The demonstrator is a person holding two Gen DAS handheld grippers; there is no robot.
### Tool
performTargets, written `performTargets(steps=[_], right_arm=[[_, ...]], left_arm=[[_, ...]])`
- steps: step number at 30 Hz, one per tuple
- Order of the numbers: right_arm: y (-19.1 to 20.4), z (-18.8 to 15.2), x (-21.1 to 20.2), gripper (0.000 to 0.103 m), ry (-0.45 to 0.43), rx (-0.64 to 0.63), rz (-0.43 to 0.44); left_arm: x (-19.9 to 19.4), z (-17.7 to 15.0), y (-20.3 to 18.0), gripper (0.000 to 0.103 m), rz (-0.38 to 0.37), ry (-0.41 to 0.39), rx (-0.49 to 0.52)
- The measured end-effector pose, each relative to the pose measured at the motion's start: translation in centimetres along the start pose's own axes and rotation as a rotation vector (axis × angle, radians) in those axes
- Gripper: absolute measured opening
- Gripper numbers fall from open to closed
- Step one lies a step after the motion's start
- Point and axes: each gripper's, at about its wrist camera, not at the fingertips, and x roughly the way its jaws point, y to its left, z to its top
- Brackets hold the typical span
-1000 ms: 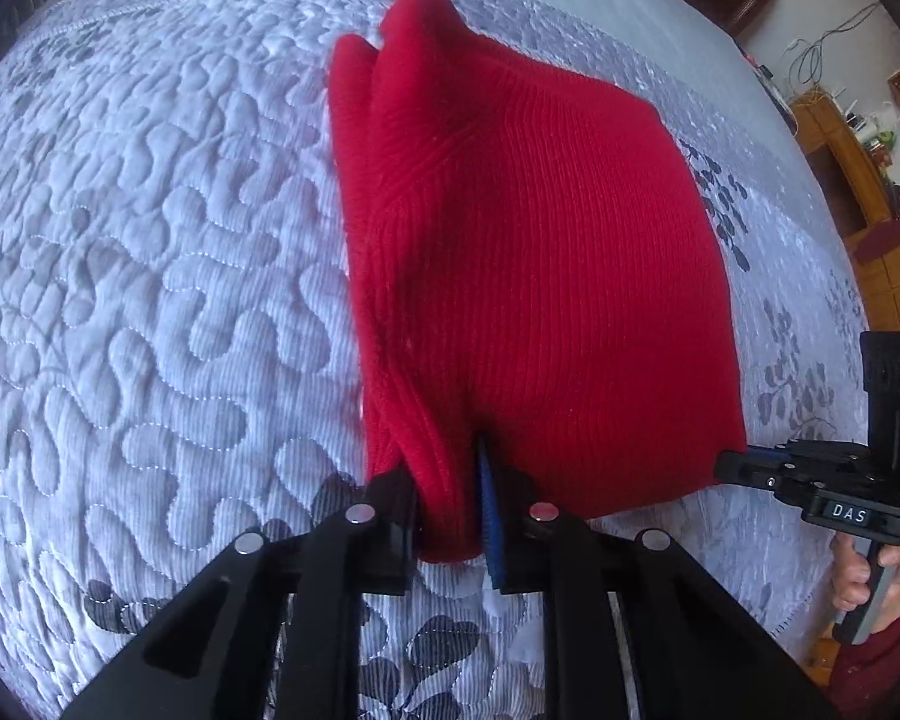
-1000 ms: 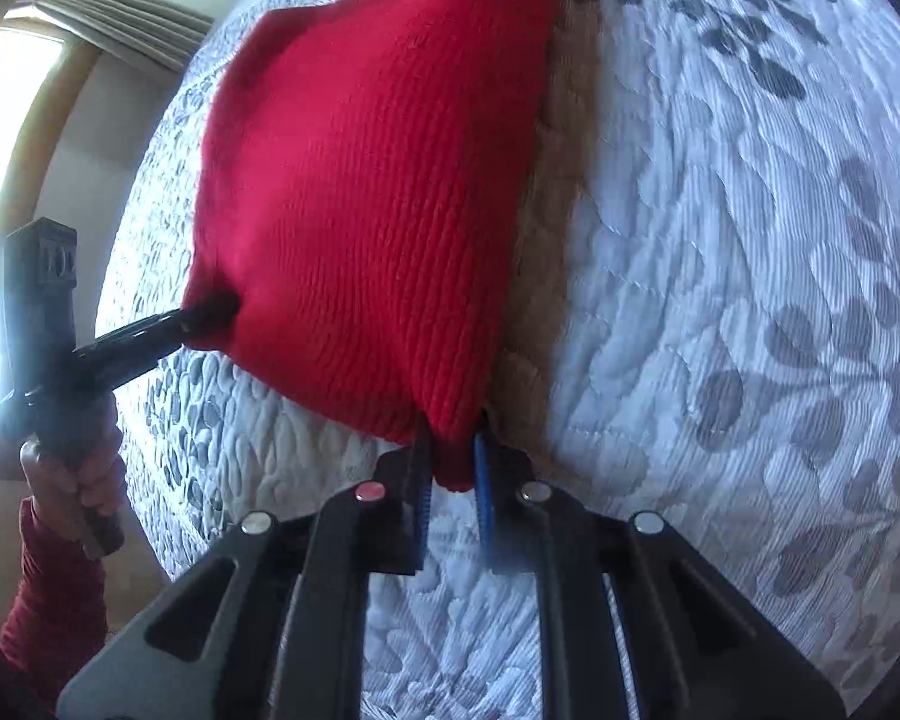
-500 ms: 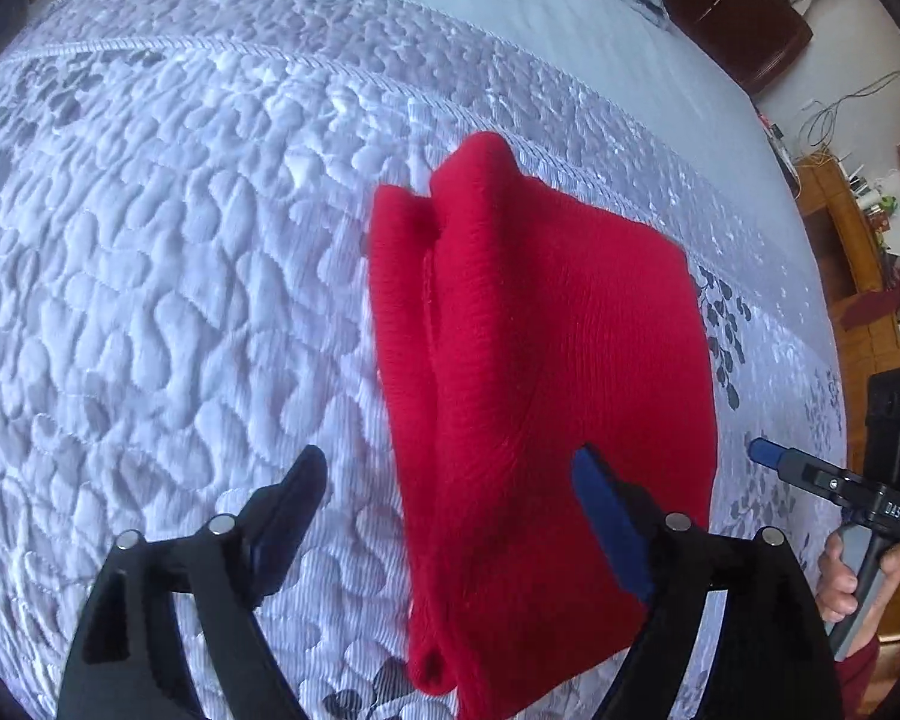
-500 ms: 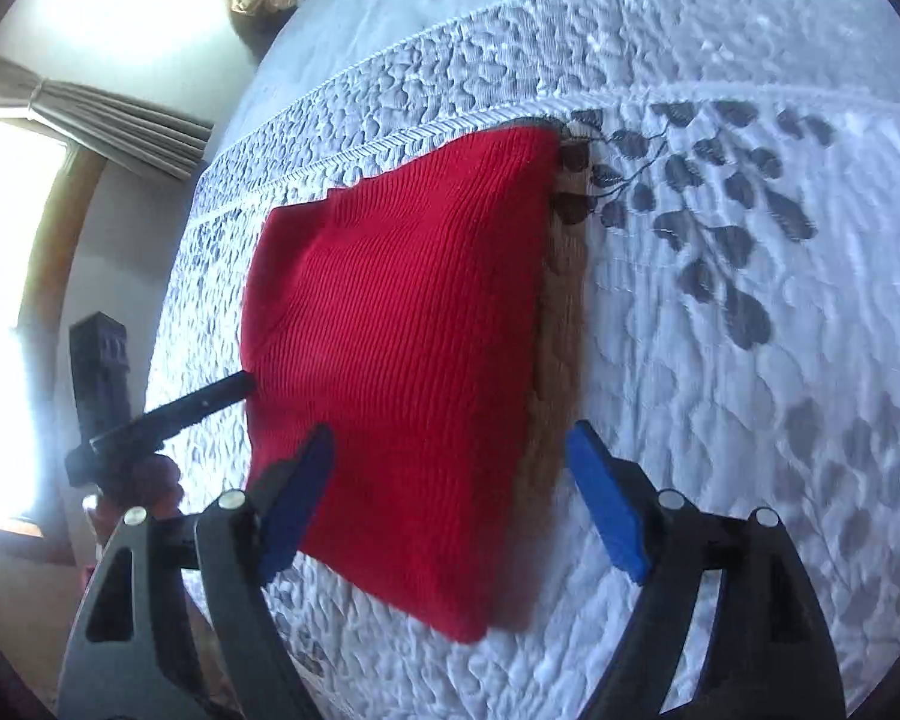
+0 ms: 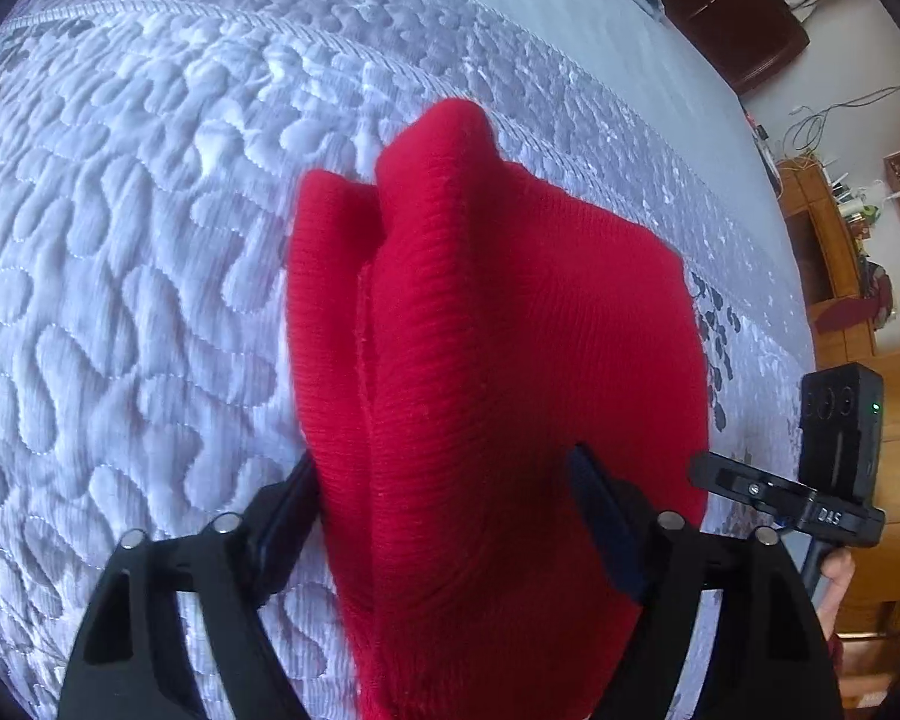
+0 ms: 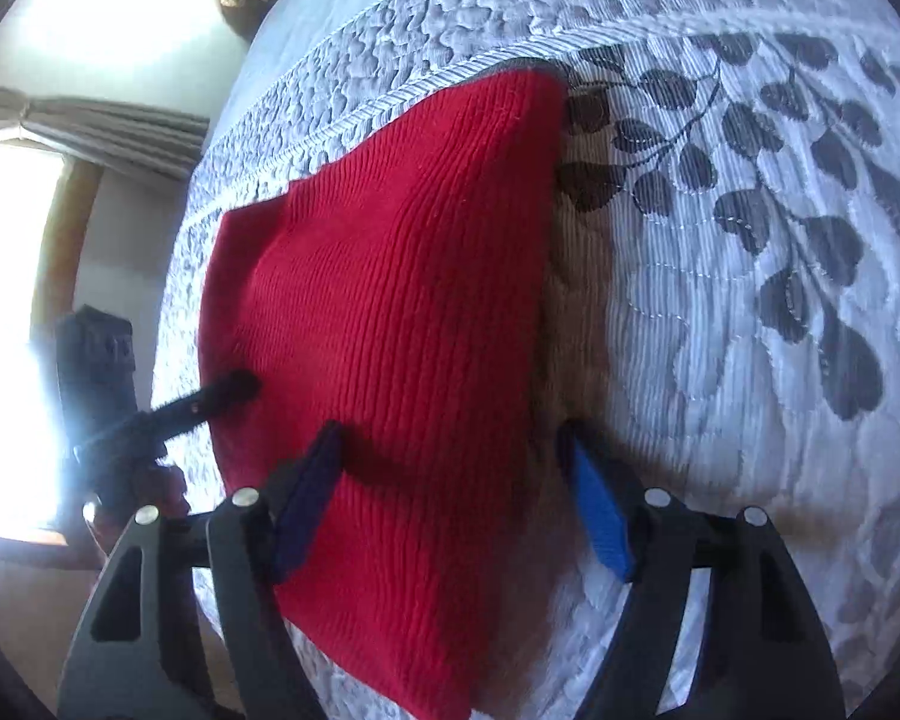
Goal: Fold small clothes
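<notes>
red knit garment lies folded flat on the quilted bed. left gripper fingers spread wide, straddling its near edge w/o gripping. right gripper also wide open, over the corner at 6 o'clock.

**One label legible: "DAS"**

White letters "DAS" printed on the black body of the right gripper, seen at the right edge of the left wrist view, just behind its fingers and below the dark camera block with a small green light. No other lettering, brand, number or sign readable in either view; nothing legible on the red knit garment or the quilted bedspread.
</notes>
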Motion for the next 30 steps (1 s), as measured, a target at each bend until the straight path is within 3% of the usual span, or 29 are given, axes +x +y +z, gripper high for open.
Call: performTargets(steps=[1, 2, 3, 6, 15, 21, 26, 30], right_arm=[[-0.1, 0.0, 0.3, 0.065, -0.005, 0.013, 0.01], [-0.2, -0.1, 0.4, 0.052, -0.006, 0.016, 0.024], [-0.2, -0.4, 0.5, 0.047, -0.005, 0.017, 0.043], [0.2, -1.3, -0.7, 0.036, -0.031, 0.0, 0.055], [1.4, -3.3, -5.3, 0.03, -0.034, -0.016, 0.027], [0.6, -7.2, -11.5, 0.029, -0.03, -0.06, -0.049], [-2.0, -12.5, -18.5, 0.029, -0.057, -0.071, -0.097], [-6.0, -14.8, -20.3, 0.03, -0.059, -0.016, -0.127]], left_arm=[[0.2, -0.1, -0.1, 0.064, 0.003, 0.001, -0.004], [0.2, -0.3, -0.2, 0.054, 0.0, -0.004, -0.006], [0.2, -0.4, 0.0, 0.042, -0.031, -0.003, -0.021], [0.0, -0.8, 0.9, 0.036, -0.105, -0.003, -0.097], [-1.0, -3.8, -3.0, 0.034, -0.118, -0.005, -0.103], [-1.7, -8.1, -10.3, 0.034, -0.147, 0.004, -0.046], [-1.4, -12.5, -16.7, 0.034, -0.175, -0.009, 0.041], [1.4, -15.8, -19.5, 0.034, -0.171, 0.032, 0.055]])
